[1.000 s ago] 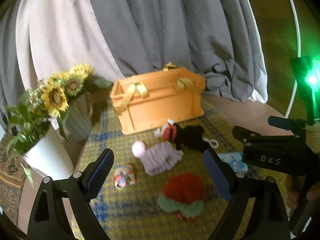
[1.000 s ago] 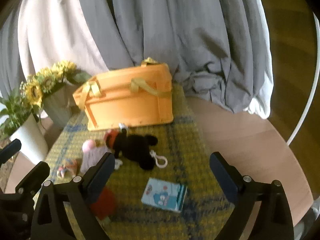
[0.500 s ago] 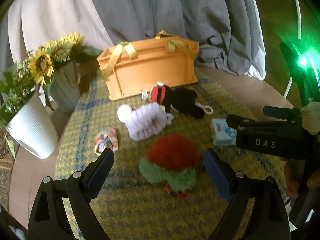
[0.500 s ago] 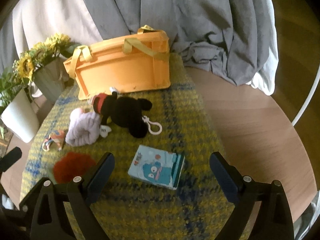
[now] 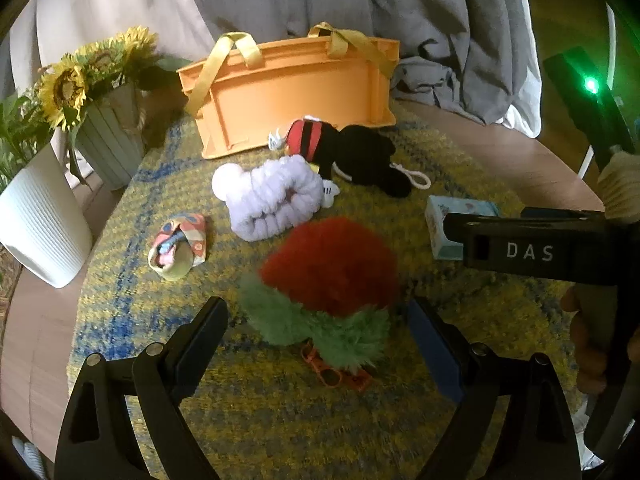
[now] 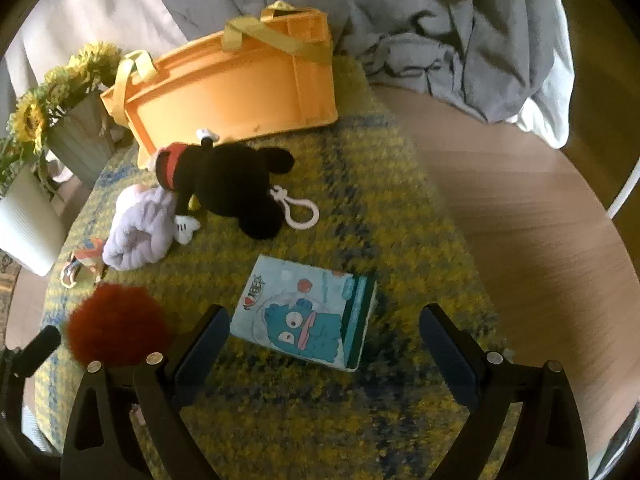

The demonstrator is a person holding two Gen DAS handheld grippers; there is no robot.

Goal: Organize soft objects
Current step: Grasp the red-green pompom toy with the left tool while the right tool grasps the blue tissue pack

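Now the left gripper (image 5: 318,334) stands lower and closer to the worktop (image 6: 520,216) than in the earlier frames; its fingers (image 5: 200,340) are spread apart and grasp nothing. The red-and-green plush (image 5: 328,276) lies between the two fingers, its green end nearest the fingertips; contact with either finger cannot be told. An orange pair of toy glasses (image 5: 336,376) lies under the green end. Beyond the fingertips lies the lavender plush (image 5: 272,200), and beyond that the black mouse plush (image 5: 352,156), which rests against the front wall of the orange basket (image 5: 292,92). Left of the left finger lies a small patterned pouch (image 5: 180,248).

The right gripper (image 6: 324,340) has also come down toward the yellow-blue mat (image 6: 380,200); its fingers (image 6: 444,344) are released and hold nothing. The blue cartoon tissue pack (image 6: 308,312) now lies just ahead of the fingers, nearer the left finger, where earlier it lay farther ahead. The white keyring loop (image 6: 300,208) of the mouse plush lies beyond the pack.

All soft objects remain on the mat, outside the basket. Two pots, a white pot (image 5: 36,220) and a ribbed pot with sunflowers (image 5: 108,148), stand far left of the left gripper's fingers.
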